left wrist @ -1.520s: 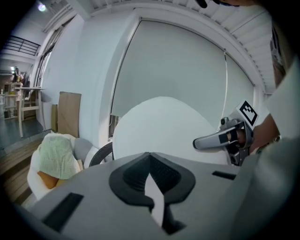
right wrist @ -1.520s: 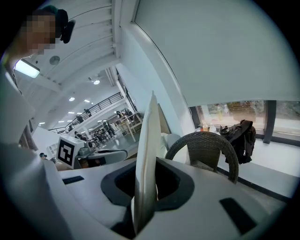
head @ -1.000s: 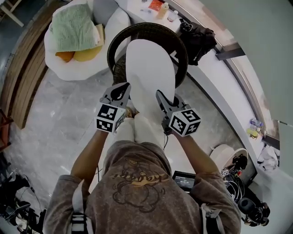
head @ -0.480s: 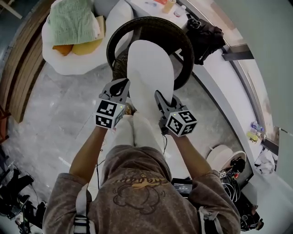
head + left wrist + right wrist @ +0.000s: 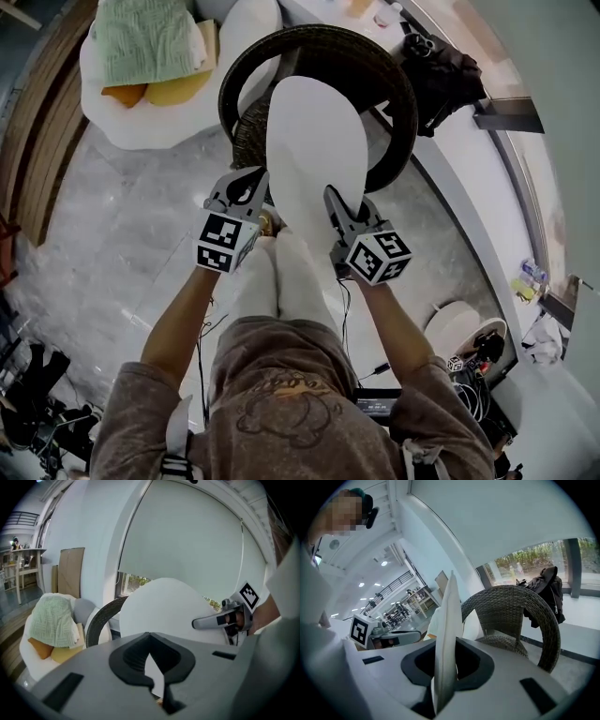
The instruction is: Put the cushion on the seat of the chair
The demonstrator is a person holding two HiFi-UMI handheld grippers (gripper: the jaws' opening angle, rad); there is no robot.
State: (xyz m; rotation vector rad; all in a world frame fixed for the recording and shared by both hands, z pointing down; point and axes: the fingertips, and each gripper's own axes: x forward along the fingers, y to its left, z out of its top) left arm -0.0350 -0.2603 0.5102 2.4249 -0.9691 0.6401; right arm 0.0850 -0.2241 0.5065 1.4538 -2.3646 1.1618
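A white round cushion (image 5: 314,150) hangs tilted over the dark wicker chair (image 5: 394,84), covering most of its seat in the head view. My left gripper (image 5: 251,192) is shut on the cushion's near left edge, and my right gripper (image 5: 336,208) is shut on its near right edge. In the left gripper view the cushion (image 5: 164,616) fills the middle, with a white sliver of it between the jaws of the left gripper (image 5: 157,679). The right gripper view shows the cushion (image 5: 449,620) edge-on, pinched in the right gripper (image 5: 443,686), with the chair (image 5: 511,616) just beyond.
A white armchair (image 5: 112,122) at the upper left holds a green blanket (image 5: 145,37) and yellow pillows (image 5: 173,91). A black jacket (image 5: 441,70) lies on the white ledge behind the chair. Cables and gear (image 5: 478,352) sit on the floor at the lower right.
Both grippers have sunk with the cushion toward the chair. The chair now looks larger and closer under the cushion.
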